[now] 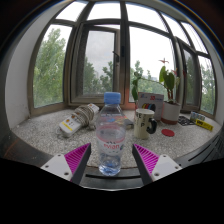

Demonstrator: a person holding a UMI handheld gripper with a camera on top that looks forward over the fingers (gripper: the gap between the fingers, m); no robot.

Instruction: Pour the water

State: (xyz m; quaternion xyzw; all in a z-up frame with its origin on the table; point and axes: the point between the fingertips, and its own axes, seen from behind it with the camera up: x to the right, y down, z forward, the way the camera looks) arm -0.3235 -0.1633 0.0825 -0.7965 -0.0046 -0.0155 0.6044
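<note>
Bottle (pixel 111 133) stands upright dead centre between my fingers (pixel 112 160), blue cap up, at the counter's (pixel 40 138) near edge. Fingers look spread, gaps either side, not yet clamped. Mug (pixel 145 121) waits beyond, slightly right — that's my pour target, I reckon.

Gripper (pixel 109 160) level; fingers (pixel 72 157) spread wide apart.

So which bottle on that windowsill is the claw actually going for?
Start at the big bay window and come down to the stone sill. The upright clear water bottle with the blue cap stands nearest, between the fingers of the claw, with gaps either side. The other bottle lies on its side behind it.
</note>
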